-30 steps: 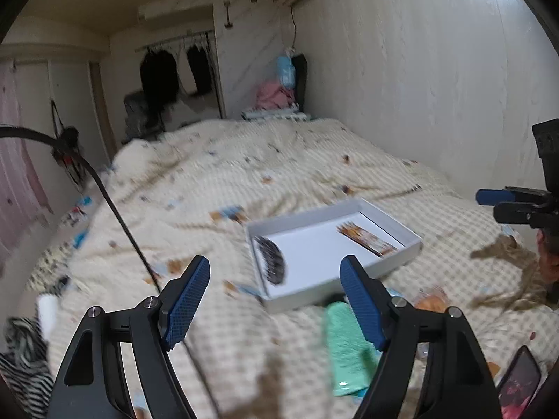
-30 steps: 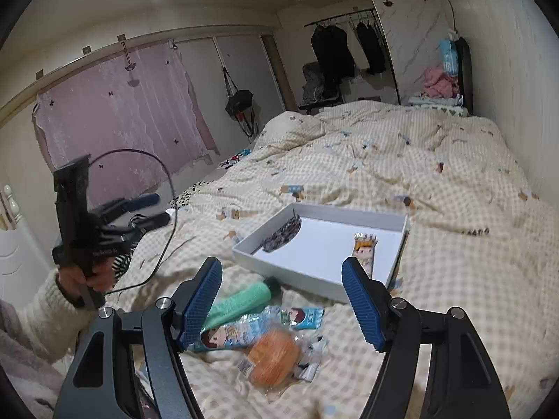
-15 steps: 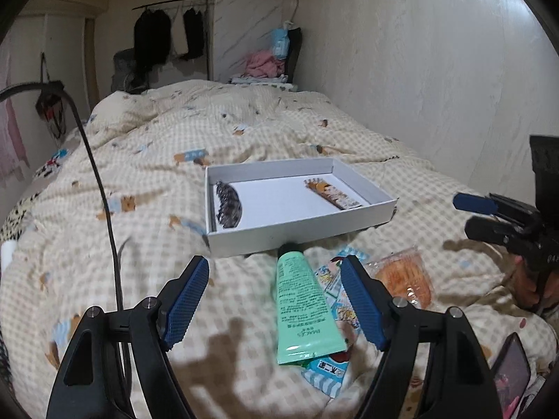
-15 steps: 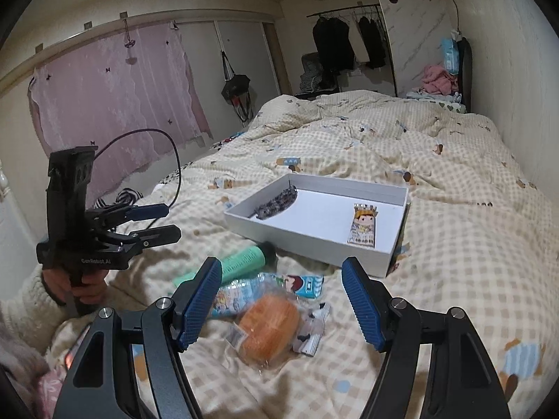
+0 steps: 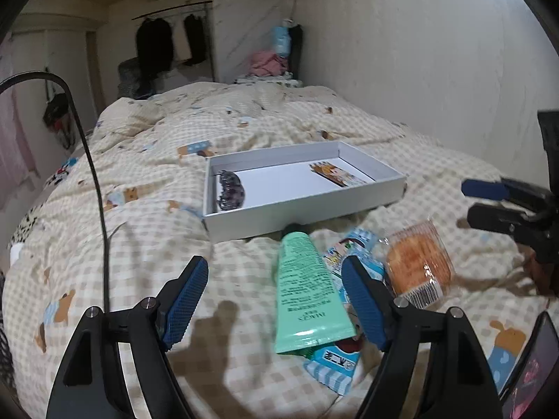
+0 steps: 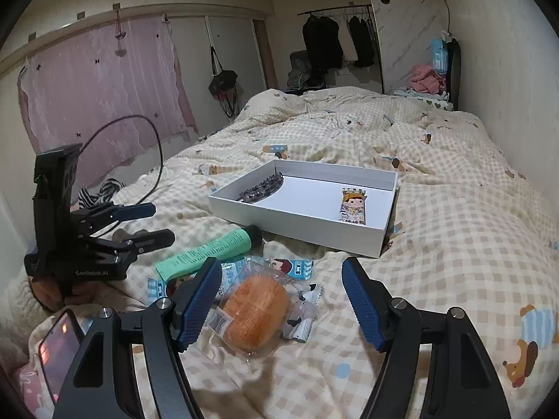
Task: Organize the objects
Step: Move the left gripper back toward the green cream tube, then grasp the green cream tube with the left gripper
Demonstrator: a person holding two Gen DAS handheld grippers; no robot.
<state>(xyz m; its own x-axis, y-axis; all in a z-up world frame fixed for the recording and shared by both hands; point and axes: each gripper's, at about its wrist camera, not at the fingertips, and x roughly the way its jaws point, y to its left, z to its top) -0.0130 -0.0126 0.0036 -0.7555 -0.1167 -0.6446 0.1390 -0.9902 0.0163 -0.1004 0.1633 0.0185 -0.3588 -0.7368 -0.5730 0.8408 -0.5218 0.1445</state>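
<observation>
Step in hand: both grippers hover over the loose items on the checked cream quilt, nothing lifted yet; I judge the next move is a pick for the shallow white cardboard box.
Box: it sits on the quilt at about twelve o'clock from both grippers, already holding a dark beaded hair clip at its left end and a flat cartoon-print packet toward its right.
Things to sort: the mint-green soft plastic tube with a black cap lies with its cap just beside the box's near wall, resting over a light-blue cartoon-print sachet; the clear-wrapped orange bun lies just beside them.
Left gripper: blue pads spread wide, empty, tilted down at the quilt; the tube lies near its right pad, at about one o'clock.
Right gripper: pads wide, empty, angled down; the bun sits between them, nearer the left pad, not touched.
Doing it well: take the tube across its width near the middle (the flat crimped end would slip), and close gently on the bun so the wrapper gives without crushing it.
Risk: the sachet under the tube may drag along.
Hand: a person's hand grips the left handle at nine o'clock in the right view; a dark phone lies below it.
</observation>
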